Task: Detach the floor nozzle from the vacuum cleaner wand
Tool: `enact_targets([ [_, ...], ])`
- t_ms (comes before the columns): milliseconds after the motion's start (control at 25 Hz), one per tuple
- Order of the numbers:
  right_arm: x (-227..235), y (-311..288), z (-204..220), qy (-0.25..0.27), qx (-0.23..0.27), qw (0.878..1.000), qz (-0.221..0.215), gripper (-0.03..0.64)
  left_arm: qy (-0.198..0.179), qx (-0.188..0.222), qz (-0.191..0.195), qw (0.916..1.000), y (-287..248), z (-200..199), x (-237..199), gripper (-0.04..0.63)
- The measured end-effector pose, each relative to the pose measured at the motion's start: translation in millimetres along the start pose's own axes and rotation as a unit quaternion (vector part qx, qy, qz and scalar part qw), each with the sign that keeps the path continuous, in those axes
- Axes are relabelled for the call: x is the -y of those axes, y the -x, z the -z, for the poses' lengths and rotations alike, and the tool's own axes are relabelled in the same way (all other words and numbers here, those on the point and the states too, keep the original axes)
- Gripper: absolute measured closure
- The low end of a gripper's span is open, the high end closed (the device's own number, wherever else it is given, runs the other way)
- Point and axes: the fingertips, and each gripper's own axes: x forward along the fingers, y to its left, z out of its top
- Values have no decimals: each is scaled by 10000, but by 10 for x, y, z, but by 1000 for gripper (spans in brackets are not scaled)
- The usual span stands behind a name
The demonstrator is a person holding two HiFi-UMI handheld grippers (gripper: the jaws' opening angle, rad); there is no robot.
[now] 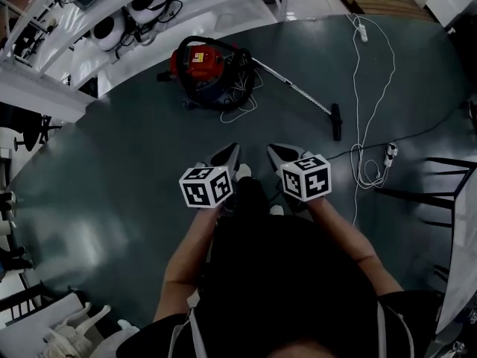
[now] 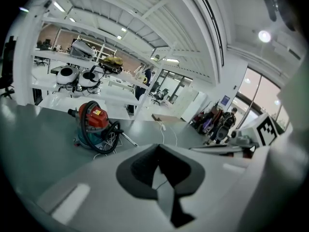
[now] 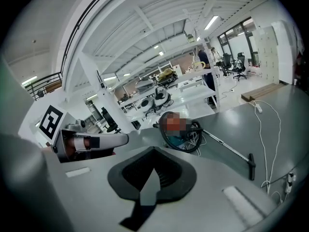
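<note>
- Black-and-white marker cubes top both tools: one on the left gripper point(image 1: 232, 150), one on the right gripper point(image 1: 273, 152). A person in dark clothing holds them side by side, with bare forearms reaching forward.
- Left gripper point(image 2: 161, 180): its own view shows the two jaws pressed together with nothing between them. The right gripper's body and marker cube lie just to the right of its fingers.
- Right gripper point(image 3: 150, 181): its jaws are likewise closed tight and empty. The left gripper lies close by, to the left of its fingers.
- Both pairs of fingers point forward and slightly downward over the dark grey-green floor point(image 1: 112, 192), and they touch nothing.
- Ahead of the right fingers and off to their right, the black floor nozzle point(image 1: 336, 121) lies on the floor, well apart from both tools. It is still joined to the end of the metal wand point(image 1: 295, 89).
- From the nozzle the wand slants back across the floor to the red vacuum cleaner point(image 1: 203, 62). The vacuum cleaner stands ahead of the left fingers, farther off, with a black hose point(image 1: 223, 88) looped round it.
- In the right gripper view the nozzle point(image 3: 251, 166) and the wand point(image 3: 225, 147) lie beyond the fingers and to their right.
- To the right of the nozzle, a white cable point(image 1: 356, 88) trails over the floor from a power strip point(image 1: 361, 30).
- Beyond the vacuum cleaner, white shelves point(image 1: 89, 28) line the far left.
</note>
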Motion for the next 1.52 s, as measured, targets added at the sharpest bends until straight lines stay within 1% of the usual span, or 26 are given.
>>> enact_targets([
  [240, -5, -446, -357, 116, -141, 9998, 2, 620, 33, -161, -11, 9999, -224, -367, -404, 586],
  [480, 15, -854, -650, 49, -194, 9998, 73, 620, -77, -267, 41, 9996, -383, -656, -749, 586],
  [680, -11, -1212, -911, -13, -214, 9997, 92, 620, -75, -324, 35, 9994, -460, -913, -1069, 586],
  [920, -5, -1566, -1117, -216, -227, 9994, 118, 620, -159, -519, 146, 9984, -579, -1052, -1356, 586],
  [1040, -7, -1652, -1170, -160, -248, 9994, 157, 620, -202, -556, 146, 9981, -625, -1095, -1453, 586],
  [1160, 43, -1681, -1220, -191, -287, 9992, 201, 620, -165, -566, 173, 9981, -664, -1132, -1470, 586],
  [1280, 86, -1744, -1283, -329, -288, 9989, 146, 620, -98, -499, 166, 9986, -712, -1199, -1512, 586],
  [1520, 205, -1961, -1392, -209, -486, 9986, 62, 620, 145, -384, -53, 9991, -857, -1330, -1694, 586],
])
